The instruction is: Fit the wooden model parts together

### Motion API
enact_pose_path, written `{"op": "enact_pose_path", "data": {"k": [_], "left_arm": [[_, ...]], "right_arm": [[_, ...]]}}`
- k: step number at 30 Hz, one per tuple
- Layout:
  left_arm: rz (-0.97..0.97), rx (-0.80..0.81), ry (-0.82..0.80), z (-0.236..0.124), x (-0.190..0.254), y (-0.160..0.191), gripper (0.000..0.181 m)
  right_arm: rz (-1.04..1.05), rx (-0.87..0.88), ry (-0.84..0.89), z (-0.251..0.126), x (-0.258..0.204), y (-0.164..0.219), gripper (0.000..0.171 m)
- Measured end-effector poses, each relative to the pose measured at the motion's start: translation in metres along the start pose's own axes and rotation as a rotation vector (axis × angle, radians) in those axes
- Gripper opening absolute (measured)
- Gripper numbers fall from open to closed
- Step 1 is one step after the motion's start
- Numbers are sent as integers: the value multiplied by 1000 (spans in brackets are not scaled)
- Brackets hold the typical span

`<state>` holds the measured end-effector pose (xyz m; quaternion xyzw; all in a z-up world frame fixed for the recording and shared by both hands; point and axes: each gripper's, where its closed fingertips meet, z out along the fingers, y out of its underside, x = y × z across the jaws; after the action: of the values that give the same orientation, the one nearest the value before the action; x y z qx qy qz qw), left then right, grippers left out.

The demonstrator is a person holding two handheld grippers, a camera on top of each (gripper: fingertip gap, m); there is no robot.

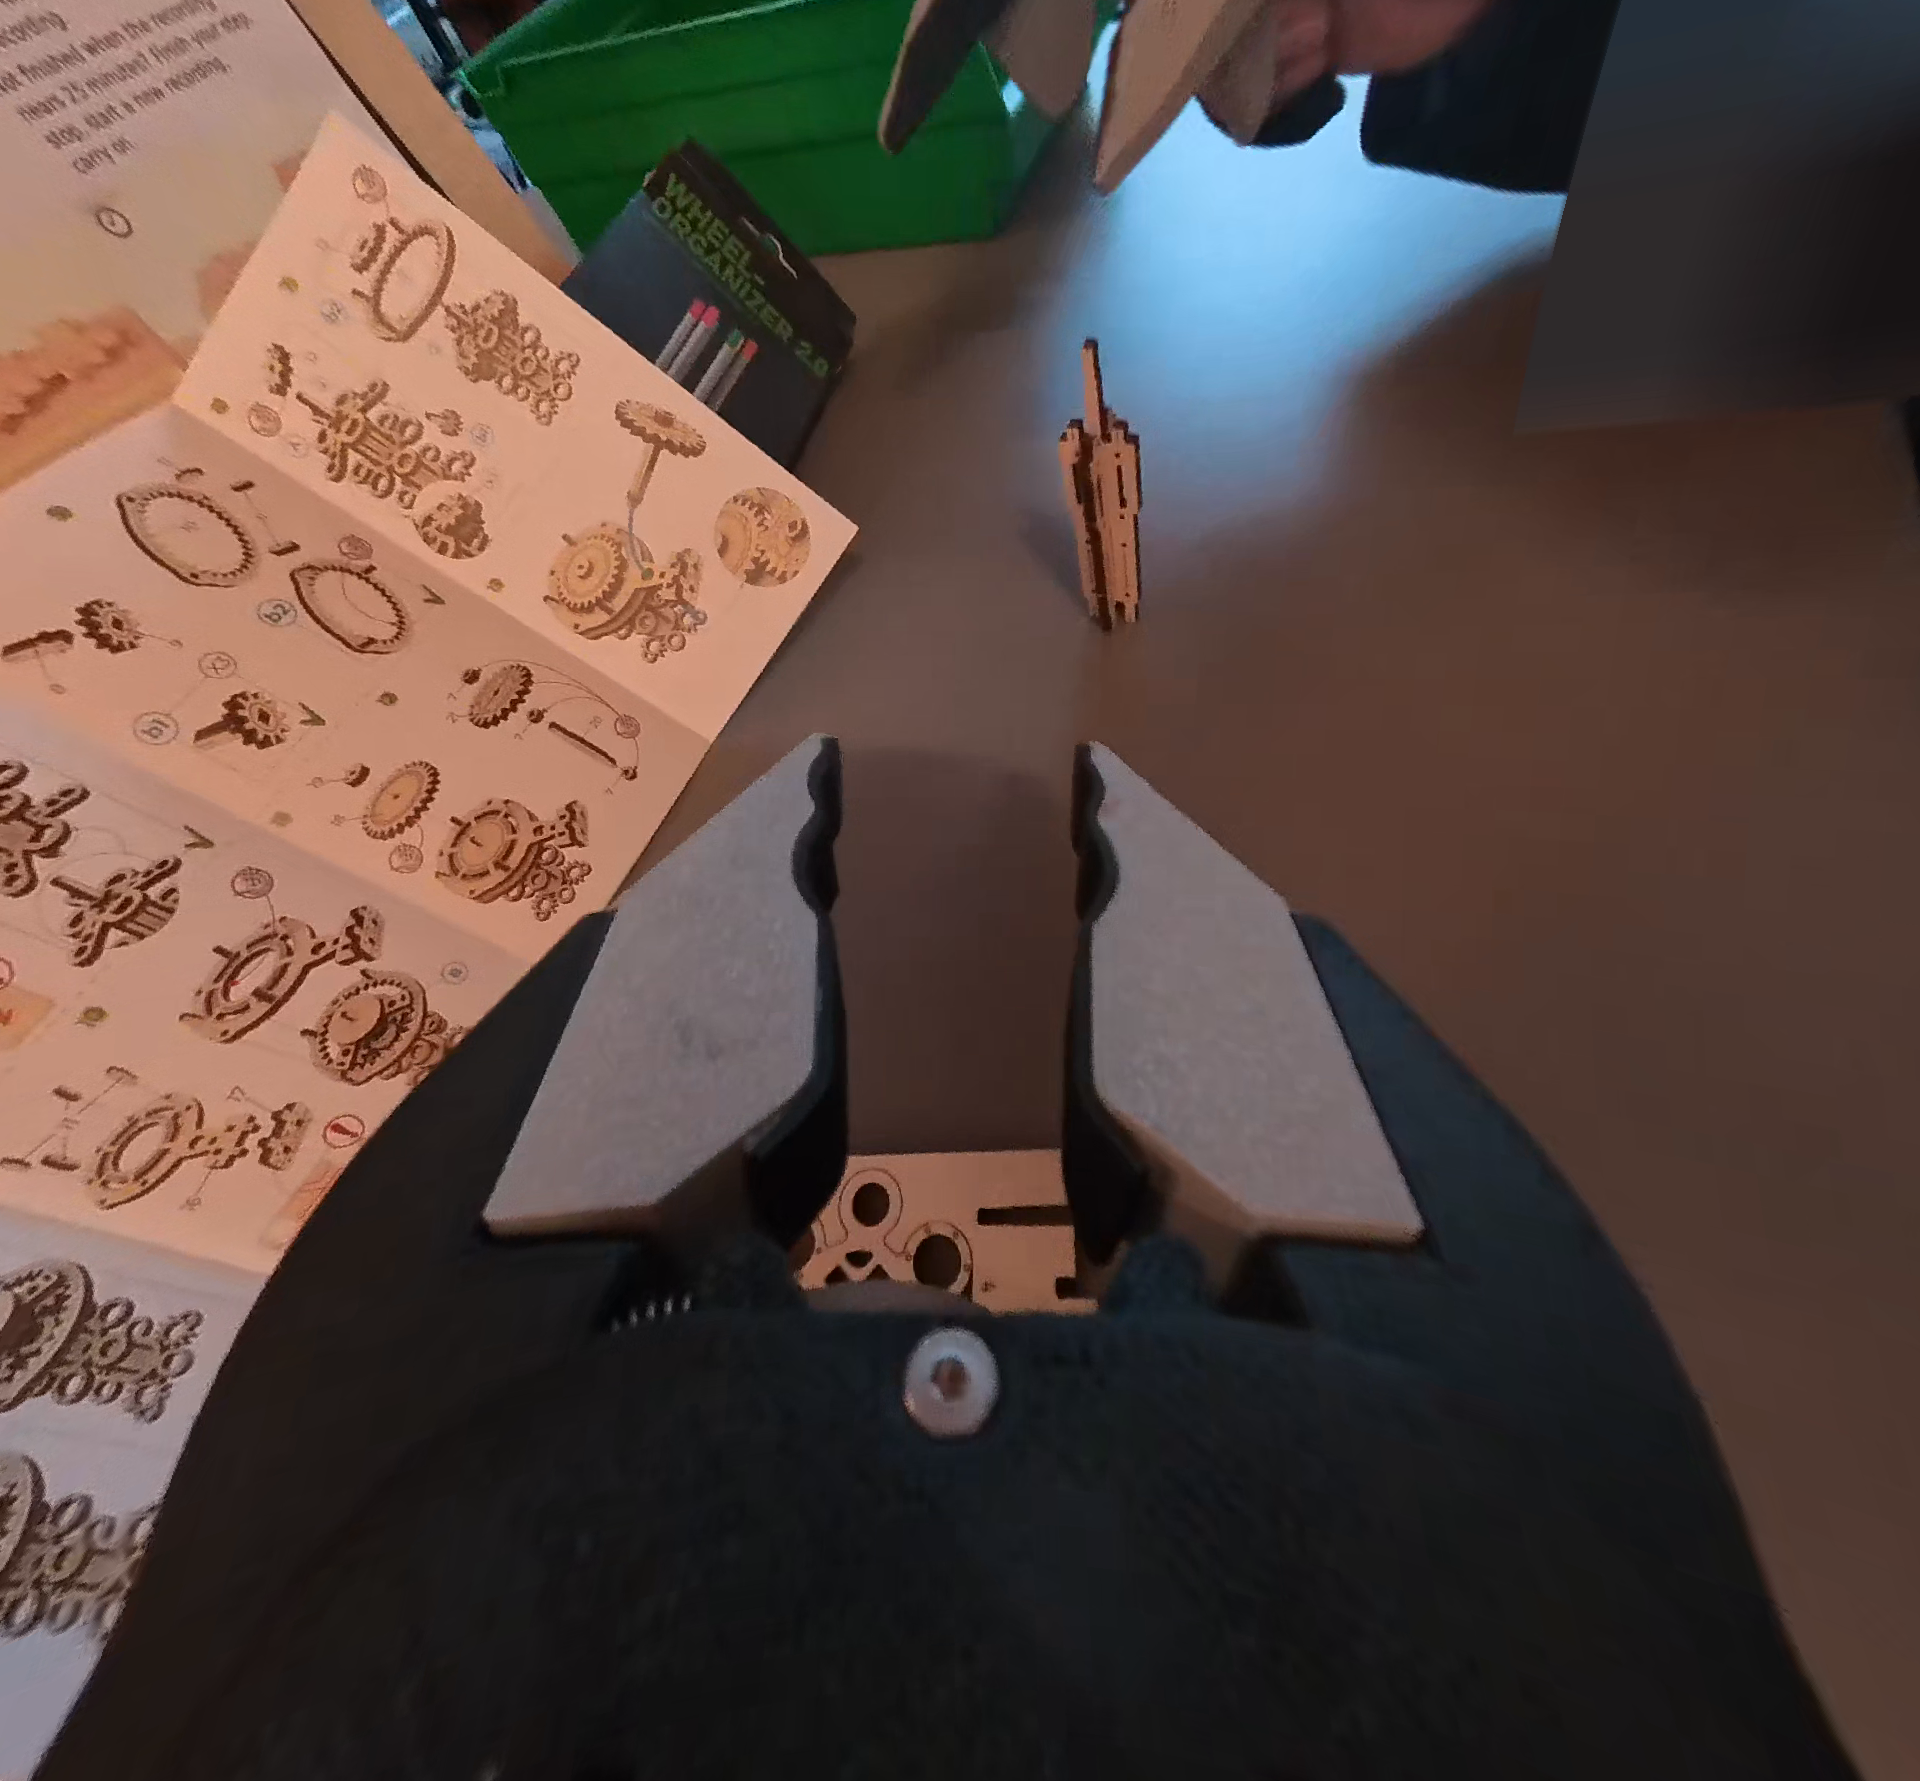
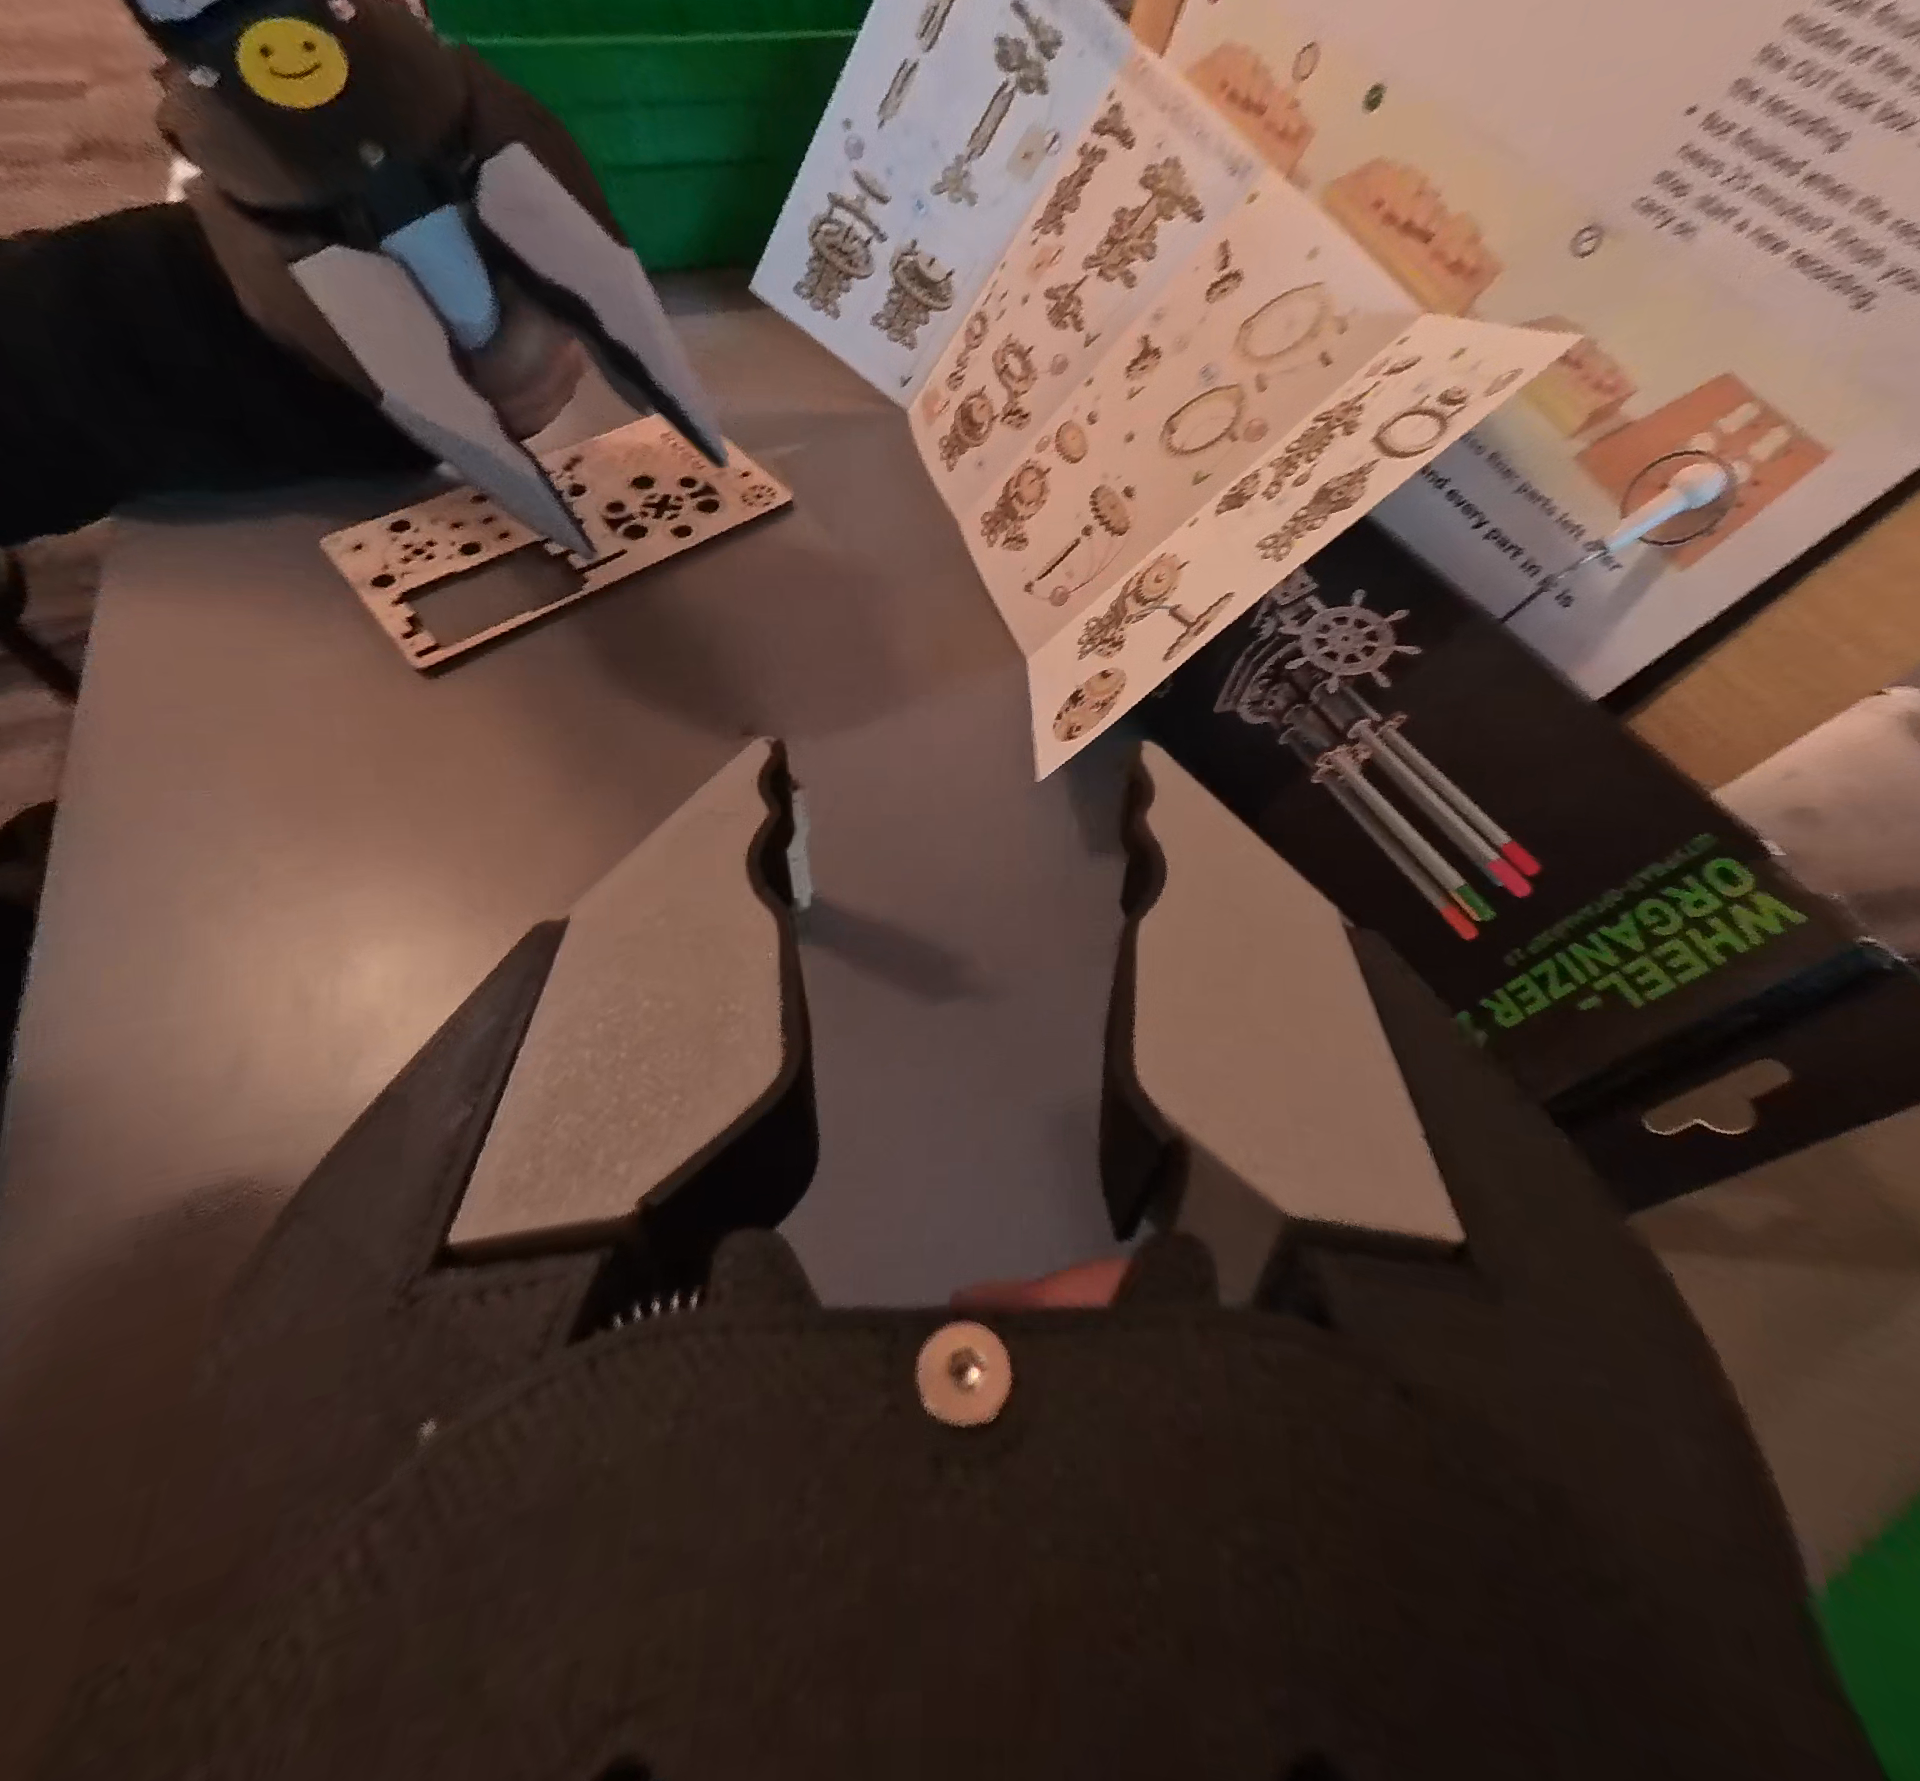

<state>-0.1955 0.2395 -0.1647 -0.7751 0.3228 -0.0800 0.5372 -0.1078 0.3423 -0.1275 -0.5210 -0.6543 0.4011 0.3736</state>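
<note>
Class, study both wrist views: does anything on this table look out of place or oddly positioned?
One thing: a small assembled wooden piece stands upright on end, alone on the bare grey table, apart from the flat wooden parts sheet and held by neither open gripper. The instruction leaflet lies only half unfolded, its creases raised.

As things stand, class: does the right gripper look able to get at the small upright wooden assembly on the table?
Probably yes. The right gripper is open, holds nothing, and the wooden assembly stands alone on the bare grey table, close by its left finger. The left gripper is off at the wooden parts sheet.
</note>
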Motion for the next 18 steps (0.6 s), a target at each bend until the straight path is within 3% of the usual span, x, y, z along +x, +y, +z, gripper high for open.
{"op": "enact_pose_path", "data": {"k": [10,18], "left_arm": [[-135,-81,-86,-19,-27,31,39],[-235,-12,-123,-27,-39,31,34]], "right_arm": [[88,123,195,-10,37,-9,60],[96,151,243,-15,49,-1,62]]}}
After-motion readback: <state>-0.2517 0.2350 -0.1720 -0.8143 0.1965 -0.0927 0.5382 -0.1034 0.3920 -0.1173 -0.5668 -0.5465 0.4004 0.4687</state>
